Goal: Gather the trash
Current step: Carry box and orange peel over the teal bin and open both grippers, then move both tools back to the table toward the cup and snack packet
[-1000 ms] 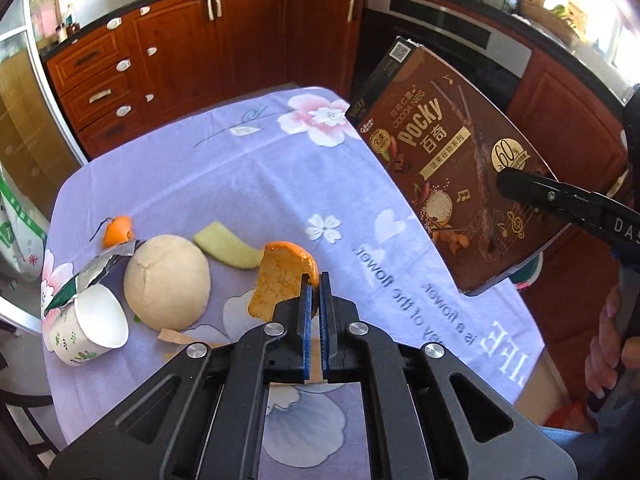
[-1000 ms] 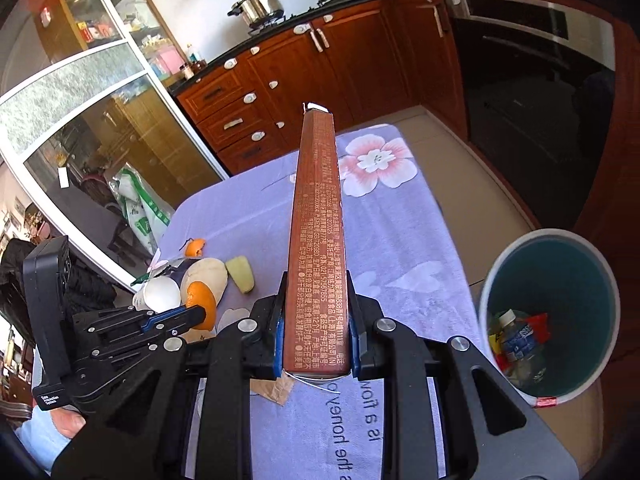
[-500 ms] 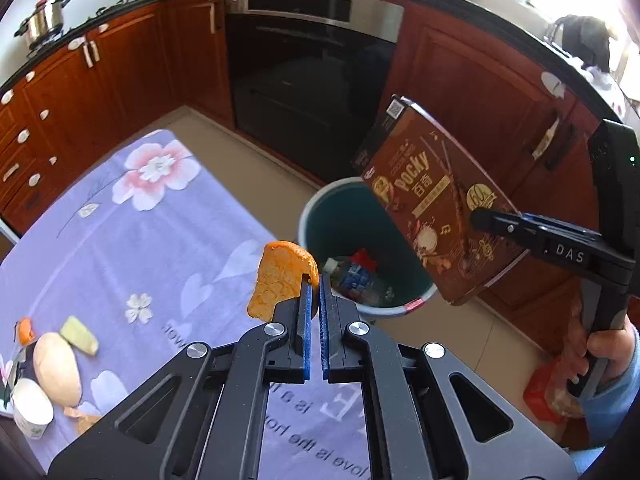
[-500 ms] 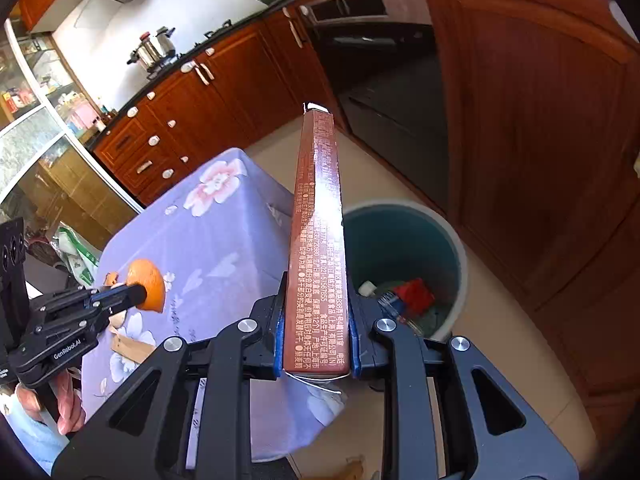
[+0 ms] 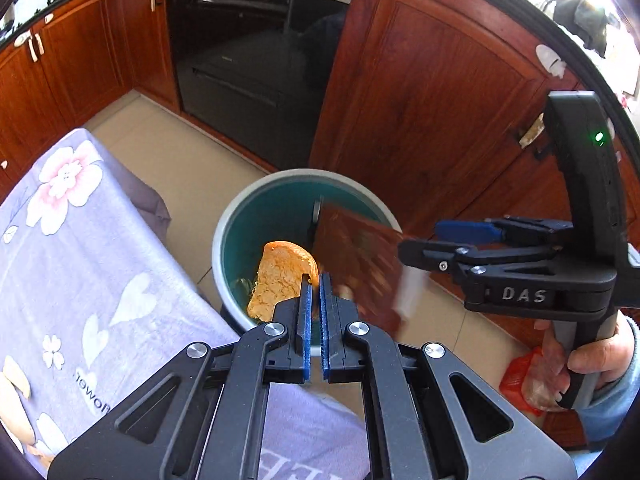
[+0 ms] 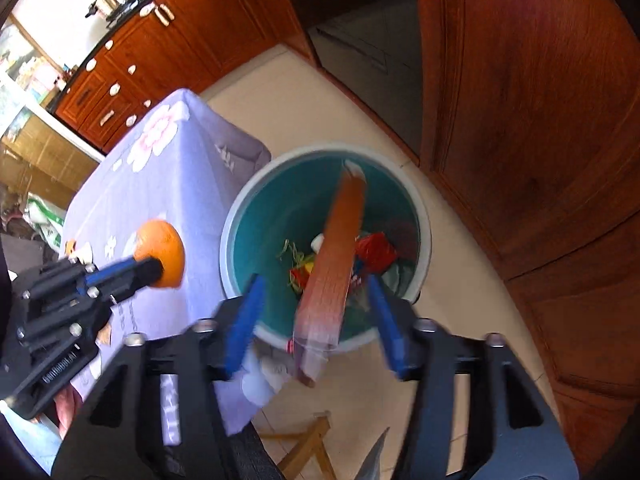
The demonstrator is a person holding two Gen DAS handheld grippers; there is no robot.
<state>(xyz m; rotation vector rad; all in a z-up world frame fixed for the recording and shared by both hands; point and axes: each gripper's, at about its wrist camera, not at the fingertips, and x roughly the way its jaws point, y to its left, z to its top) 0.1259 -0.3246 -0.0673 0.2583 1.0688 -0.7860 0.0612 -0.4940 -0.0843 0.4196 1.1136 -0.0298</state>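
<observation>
My left gripper [image 5: 314, 280] is shut on a piece of orange peel [image 5: 280, 276], held above the near rim of the teal trash bin [image 5: 224, 236] on the floor. In the right wrist view the orange peel [image 6: 160, 252] and the left gripper [image 6: 156, 268] are left of the bin [image 6: 240, 216]. My right gripper [image 6: 316, 280] is over the bin and its jaws are opening. The brown Pocky box [image 6: 336, 256] is blurred between the blue pads, touching neither, and is dropping into the bin. The left wrist view shows the box [image 5: 356, 256] just off the right gripper [image 5: 420, 240].
The table with the purple flowered cloth [image 5: 80, 260] stands just left of the bin. A black oven [image 5: 248, 60] and wooden cabinet doors [image 5: 420, 100] lie behind it. Wrappers [image 6: 376, 250] lie in the bin. A person's hand [image 5: 588, 360] holds the right gripper.
Both grippers swung from over the table to above the bin. The right jaws have spread and let go of the Pocky box, which is falling. The left still grips the peel.
</observation>
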